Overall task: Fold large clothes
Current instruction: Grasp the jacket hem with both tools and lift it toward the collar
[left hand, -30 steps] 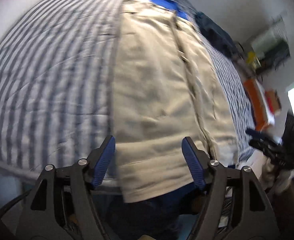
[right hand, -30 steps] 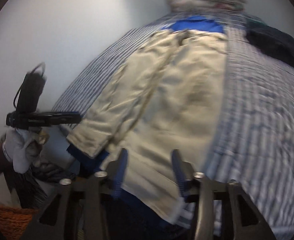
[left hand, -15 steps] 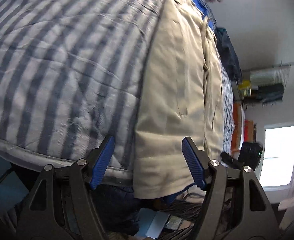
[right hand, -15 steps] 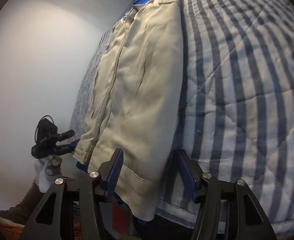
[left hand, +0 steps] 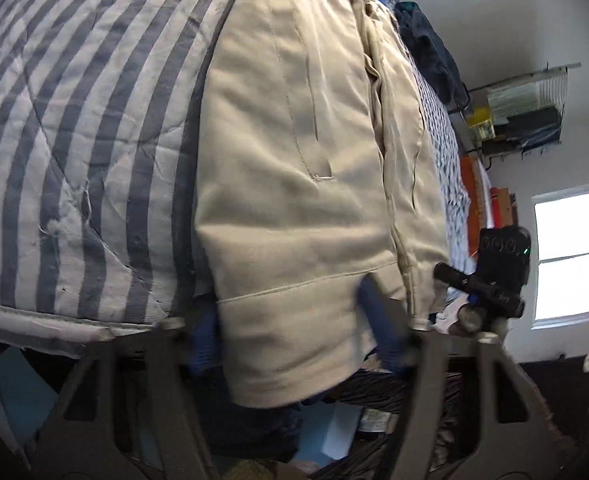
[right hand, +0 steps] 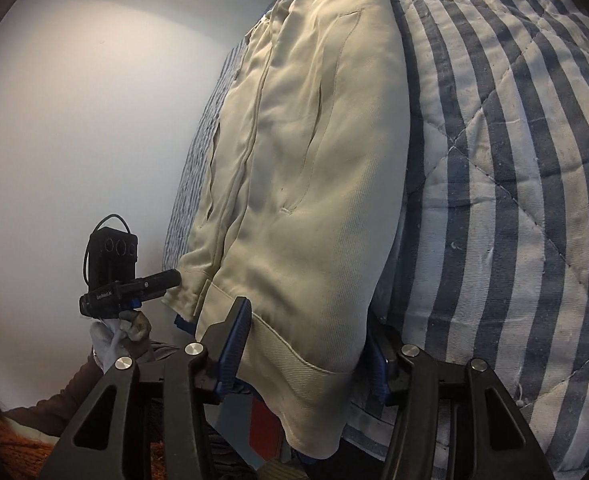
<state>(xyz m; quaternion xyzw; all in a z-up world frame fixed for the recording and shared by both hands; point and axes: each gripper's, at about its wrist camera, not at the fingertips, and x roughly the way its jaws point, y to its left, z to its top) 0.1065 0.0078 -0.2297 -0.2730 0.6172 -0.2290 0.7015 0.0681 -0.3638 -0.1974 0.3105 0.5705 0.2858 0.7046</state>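
The beige jacket [left hand: 294, 152] lies lengthwise on the striped quilt [left hand: 74, 140], hem overhanging the quilt edge for access. The left gripper [left hand: 290, 328] and right gripper [right hand: 306, 344] each straddle a hem corner, jaws spread, not yet clamped. Both point level along the jacket toward its collar.

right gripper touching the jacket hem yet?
Touching. The right wrist view shows the beige jacket hem lying against the right gripper's left finger pad, jaws open.

Both tongs [left hand: 294, 332] [right hand: 306, 344] spread wide
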